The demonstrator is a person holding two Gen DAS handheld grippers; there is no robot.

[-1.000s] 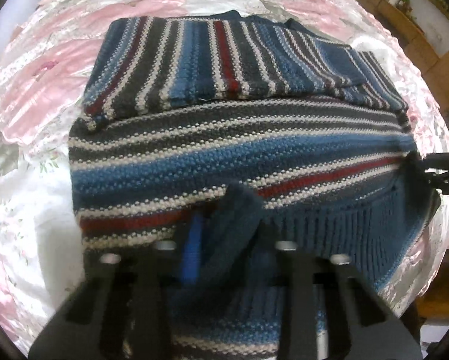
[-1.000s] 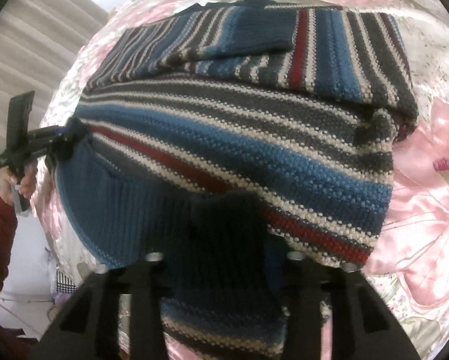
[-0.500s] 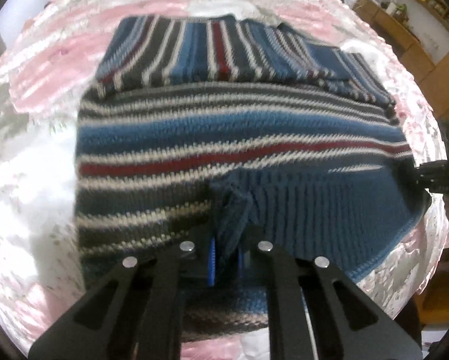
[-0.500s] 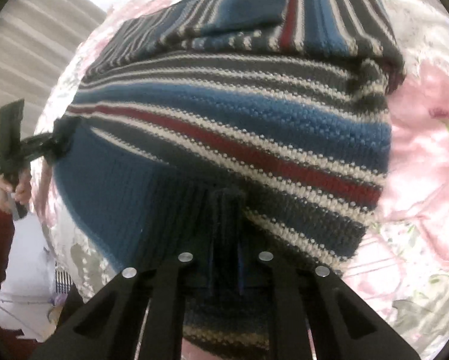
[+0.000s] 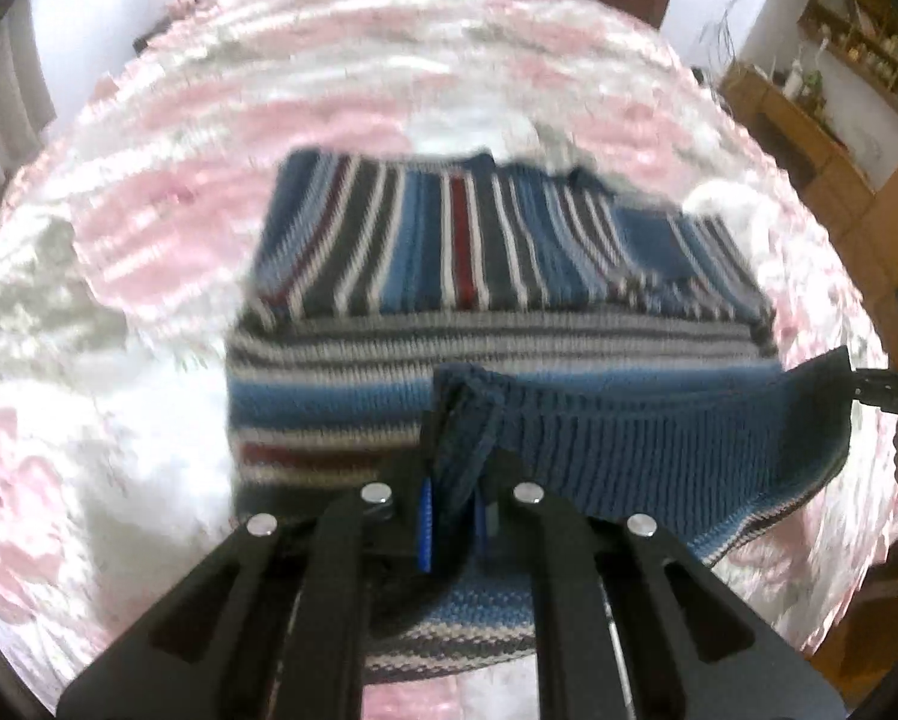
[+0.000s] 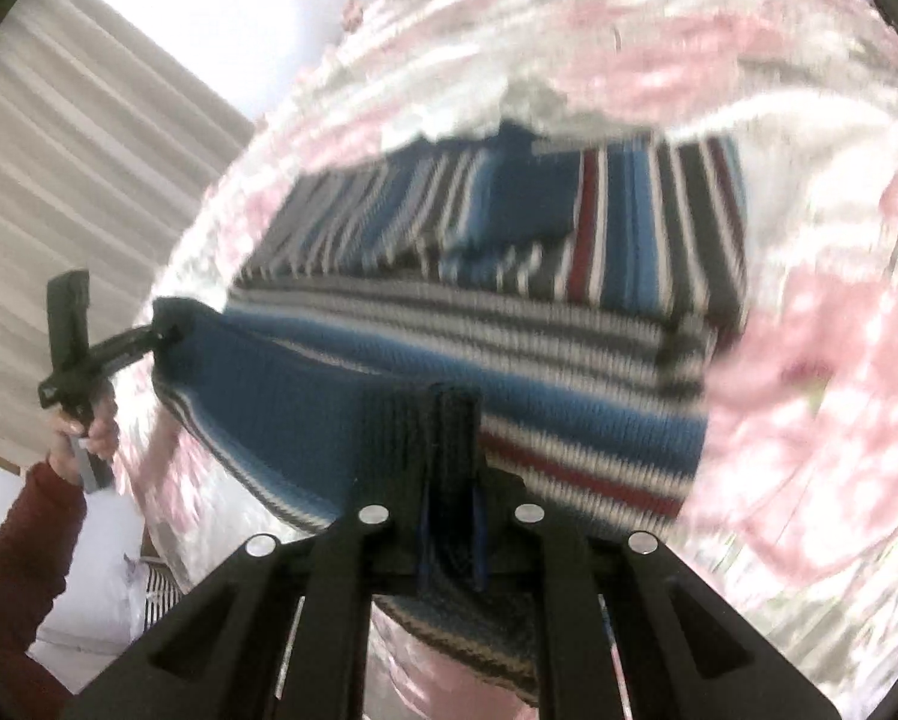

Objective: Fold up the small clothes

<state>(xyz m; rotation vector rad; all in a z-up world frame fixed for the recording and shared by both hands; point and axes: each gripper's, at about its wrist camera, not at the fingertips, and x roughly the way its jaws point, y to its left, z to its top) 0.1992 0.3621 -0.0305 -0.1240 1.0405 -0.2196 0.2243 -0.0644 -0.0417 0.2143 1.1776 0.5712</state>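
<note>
One knitted sweater (image 5: 497, 324) with blue, grey, white and dark red stripes and a ribbed navy hem lies on a bed under a glossy pink-and-white floral satin bedspread (image 5: 149, 228). Its far part rests flat toward the head of the bed, with both sleeves folded across it so their stripes run lengthwise. The near part, with crosswise stripes, is raised off the bedspread along the ribbed hem, which hangs in a shallow curve between two black two-finger grippers. The left gripper (image 5: 452, 498) has its fingers pinched narrow on a bunched fold of the hem at one end. The right gripper (image 6: 449, 504) is likewise clamped narrow on ribbed knit at the other end. A hand (image 6: 83, 432) in a dark red sleeve (image 6: 17, 546) grips the left tool's handle. Pale pleated curtains (image 6: 71, 192) hang beyond the bed's side edge; wooden shelving (image 5: 833, 96) stands past the other side.
</note>
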